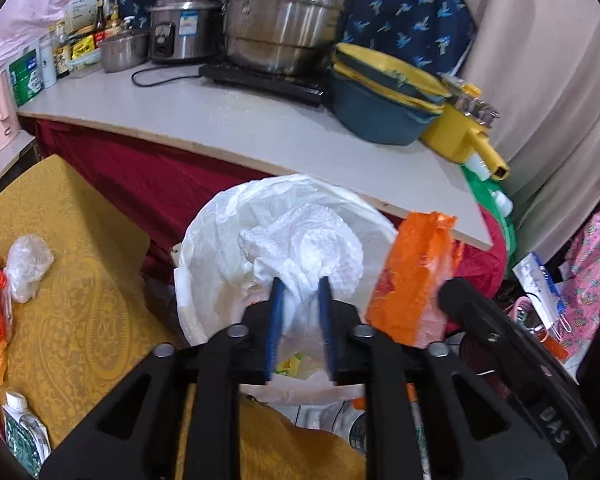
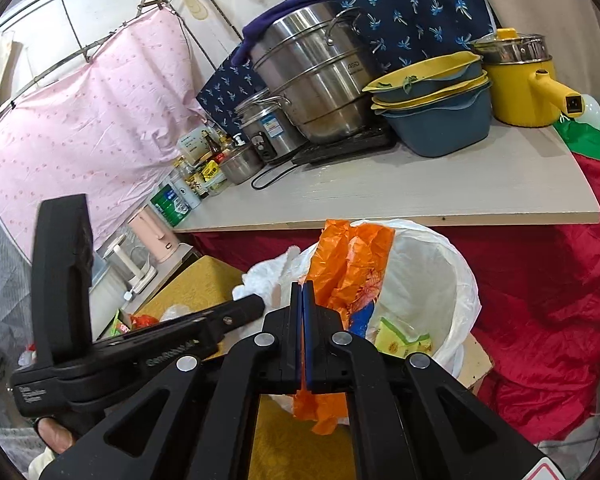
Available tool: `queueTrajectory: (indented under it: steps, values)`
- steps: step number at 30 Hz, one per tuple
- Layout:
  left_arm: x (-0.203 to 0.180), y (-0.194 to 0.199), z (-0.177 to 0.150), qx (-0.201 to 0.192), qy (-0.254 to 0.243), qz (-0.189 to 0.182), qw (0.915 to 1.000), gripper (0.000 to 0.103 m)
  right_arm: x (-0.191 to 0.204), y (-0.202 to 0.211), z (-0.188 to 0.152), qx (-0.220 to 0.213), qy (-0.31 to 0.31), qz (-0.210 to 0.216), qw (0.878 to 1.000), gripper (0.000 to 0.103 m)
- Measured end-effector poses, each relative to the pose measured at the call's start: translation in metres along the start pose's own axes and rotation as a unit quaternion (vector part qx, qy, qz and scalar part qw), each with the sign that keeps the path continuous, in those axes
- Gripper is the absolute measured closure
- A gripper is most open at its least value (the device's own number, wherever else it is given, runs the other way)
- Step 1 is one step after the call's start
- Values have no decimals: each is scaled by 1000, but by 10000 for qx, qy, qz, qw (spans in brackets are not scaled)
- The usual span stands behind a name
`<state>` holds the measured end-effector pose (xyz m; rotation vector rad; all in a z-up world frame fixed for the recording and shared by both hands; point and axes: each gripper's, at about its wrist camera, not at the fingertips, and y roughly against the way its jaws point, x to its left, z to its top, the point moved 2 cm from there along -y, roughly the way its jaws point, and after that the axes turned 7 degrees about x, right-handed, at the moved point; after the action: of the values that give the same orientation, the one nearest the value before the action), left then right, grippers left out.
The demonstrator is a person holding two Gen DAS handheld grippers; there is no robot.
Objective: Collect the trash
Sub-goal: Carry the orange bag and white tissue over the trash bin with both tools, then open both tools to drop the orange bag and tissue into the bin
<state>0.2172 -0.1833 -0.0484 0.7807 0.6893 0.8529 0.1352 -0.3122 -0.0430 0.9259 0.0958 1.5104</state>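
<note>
Left tool [image 1: 301,288] sits released over the lined bin [image 1: 204,240], white tissue wad [image 1: 300,248] loose between its jaws. Right tool [image 2: 302,292] is clenched on the orange bag [image 2: 348,260] at the bin's rim, so it'll drop in.

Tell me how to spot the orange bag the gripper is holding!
Find the long white countertop with the big pots. Just below its front edge stands a bin lined with a white bag. The orange plastic bag hangs over its rim, pinched in the right gripper; it is the only bright orange thing there, beside white crumpled paper.
</note>
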Motion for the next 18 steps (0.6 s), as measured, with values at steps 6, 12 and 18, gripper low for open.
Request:
queueTrajectory:
  steps: [6,12,18]
  values:
    - [5,-14,6,-13,125,136,9998,46,-9,-13,4,41,-32,-19,10000,101]
    - [12,-9,8,-216,73,408,9989,32,-13,-26,8,68,-57,16,10000,101]
    - [24,-3,9,-261,162,562,9979,30,-11,-45,7,244,-157,1,9996,94]
